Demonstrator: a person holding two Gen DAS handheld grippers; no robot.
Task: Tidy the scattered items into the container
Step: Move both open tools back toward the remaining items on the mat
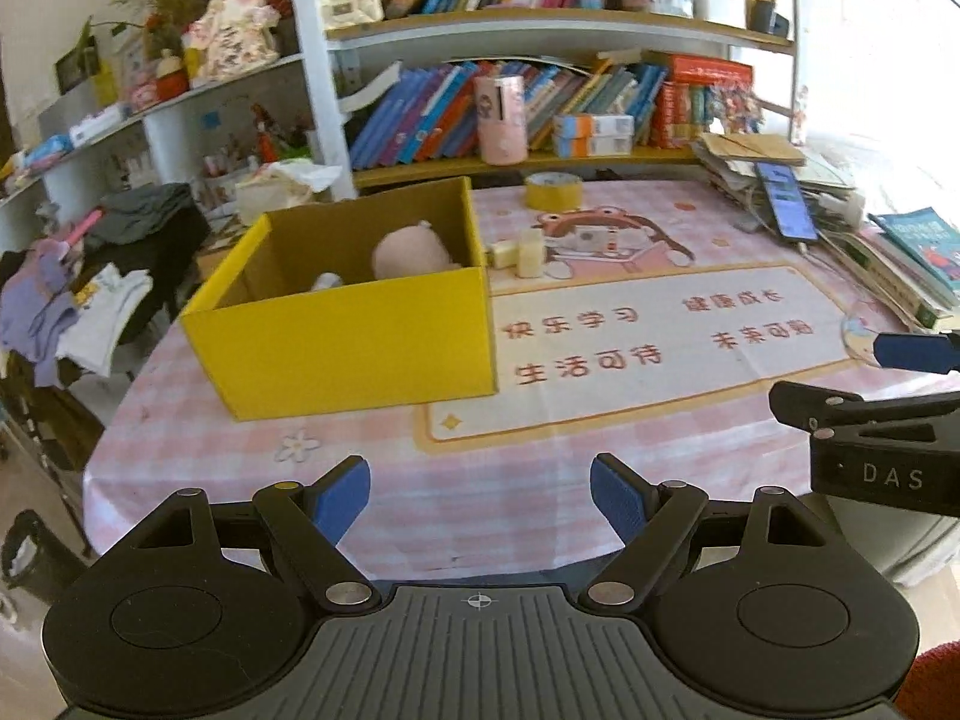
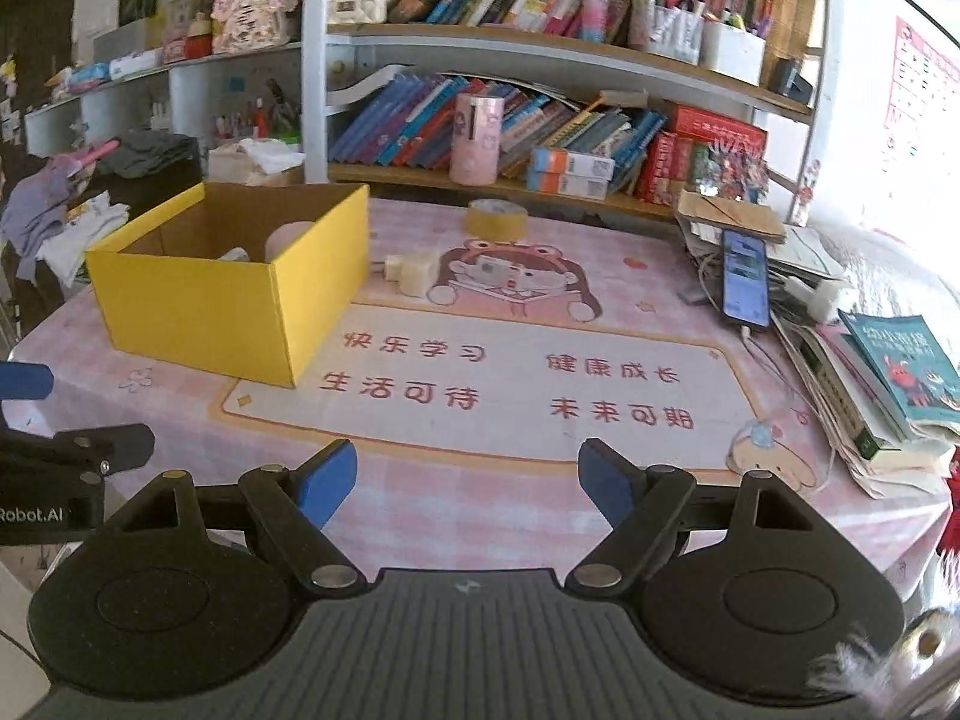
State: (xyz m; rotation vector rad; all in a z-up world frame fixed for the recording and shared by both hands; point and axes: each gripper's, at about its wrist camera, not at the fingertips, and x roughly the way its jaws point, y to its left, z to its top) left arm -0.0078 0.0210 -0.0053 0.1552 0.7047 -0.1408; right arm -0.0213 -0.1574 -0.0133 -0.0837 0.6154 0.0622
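Observation:
An open yellow cardboard box (image 1: 354,342) (image 2: 198,306) stands on the left of the pink table. Inside it lie a pink plush toy (image 1: 408,252) (image 2: 287,240) and a small white item (image 1: 327,282). Just right of the box stand two small cream blocks (image 1: 522,252) (image 2: 414,273). A roll of yellow tape (image 1: 553,191) (image 2: 498,217) lies further back. My left gripper (image 1: 480,495) is open and empty at the table's front edge. My right gripper (image 2: 462,480) is open and empty, also at the front edge; it shows at the right of the left wrist view (image 1: 870,384).
A stack of books and papers with a phone (image 2: 746,276) on it fills the table's right side. A teal book (image 2: 906,360) lies at the right edge. Bookshelves stand behind the table. A pink canister (image 2: 475,138) is on the shelf. Clothes pile at left.

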